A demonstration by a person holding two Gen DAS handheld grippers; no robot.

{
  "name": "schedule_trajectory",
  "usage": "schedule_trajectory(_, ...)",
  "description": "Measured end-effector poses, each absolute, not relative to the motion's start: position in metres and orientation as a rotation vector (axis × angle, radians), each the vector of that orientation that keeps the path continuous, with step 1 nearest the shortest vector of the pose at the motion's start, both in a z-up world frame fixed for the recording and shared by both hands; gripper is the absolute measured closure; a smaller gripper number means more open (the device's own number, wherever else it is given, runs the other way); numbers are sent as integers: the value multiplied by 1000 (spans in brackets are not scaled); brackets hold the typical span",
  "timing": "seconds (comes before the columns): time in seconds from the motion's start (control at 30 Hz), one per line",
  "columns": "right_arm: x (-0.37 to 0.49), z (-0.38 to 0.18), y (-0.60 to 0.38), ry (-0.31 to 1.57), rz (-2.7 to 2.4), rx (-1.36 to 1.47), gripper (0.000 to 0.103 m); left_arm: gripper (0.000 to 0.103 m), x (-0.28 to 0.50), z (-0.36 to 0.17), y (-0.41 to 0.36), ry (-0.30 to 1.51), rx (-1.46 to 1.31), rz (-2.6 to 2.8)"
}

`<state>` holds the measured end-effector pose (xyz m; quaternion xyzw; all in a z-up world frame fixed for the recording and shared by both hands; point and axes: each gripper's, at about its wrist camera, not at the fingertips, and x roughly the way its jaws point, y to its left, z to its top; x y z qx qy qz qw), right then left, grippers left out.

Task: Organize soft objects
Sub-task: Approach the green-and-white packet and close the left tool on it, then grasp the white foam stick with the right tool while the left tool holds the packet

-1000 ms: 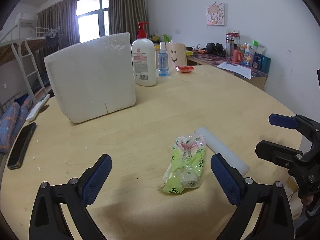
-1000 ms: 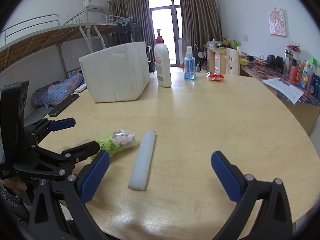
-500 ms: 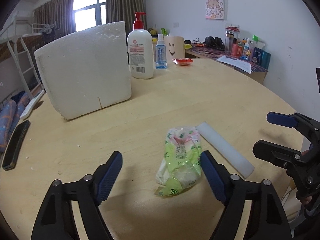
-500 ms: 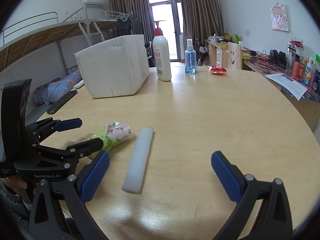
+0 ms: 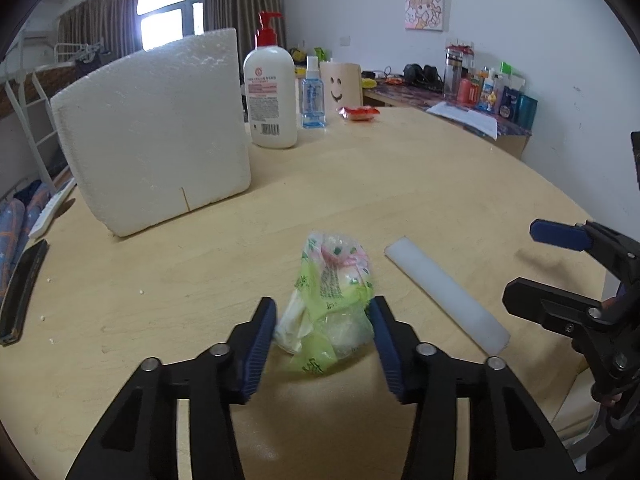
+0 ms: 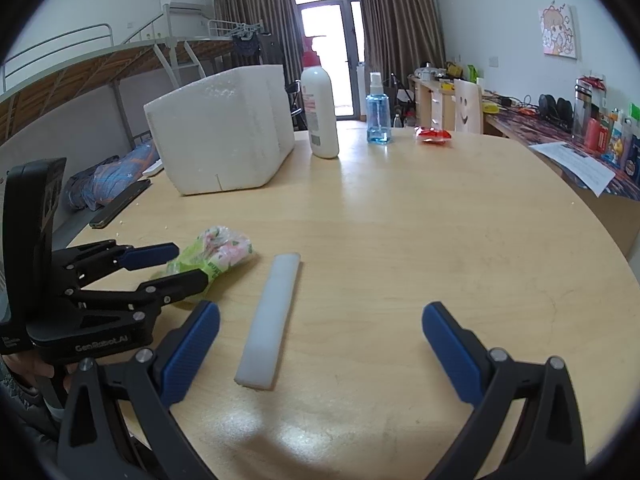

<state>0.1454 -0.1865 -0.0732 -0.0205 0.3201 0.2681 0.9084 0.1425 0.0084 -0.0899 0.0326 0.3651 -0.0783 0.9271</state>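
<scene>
A green and pink plastic bag of soft stuff (image 5: 334, 304) lies on the round wooden table (image 5: 420, 184). My left gripper (image 5: 323, 332) is around its near end, its blue pads touching both sides of the bag. The bag also shows in the right wrist view (image 6: 216, 254), between the left gripper's fingers (image 6: 160, 266). A white foam strip (image 5: 444, 292) lies to the right of the bag; it shows in the right wrist view (image 6: 270, 316) too. My right gripper (image 6: 320, 340) is open and empty, just short of the strip's near end.
A large white foam box (image 5: 156, 132) stands at the back left. A lotion pump bottle (image 5: 270, 88), a blue spray bottle (image 5: 312, 98) and a red packet (image 5: 358, 113) stand behind it. A black phone (image 5: 20, 292) lies at the left edge.
My left gripper has moved forward over the bag and its jaws have narrowed from wide open down onto the bag's sides. The right gripper has stayed open and nearly still.
</scene>
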Motion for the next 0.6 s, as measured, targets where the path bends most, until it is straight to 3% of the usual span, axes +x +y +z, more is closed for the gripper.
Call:
schedule_trajectory(0.17,146,-76,-185,669,557,-47,1,67,144,-93,10,758,60,-174)
schedule_trajectory(0.6,149,-83,-170,702,564,-78,1,79,145,-93,16,752,-10,-239)
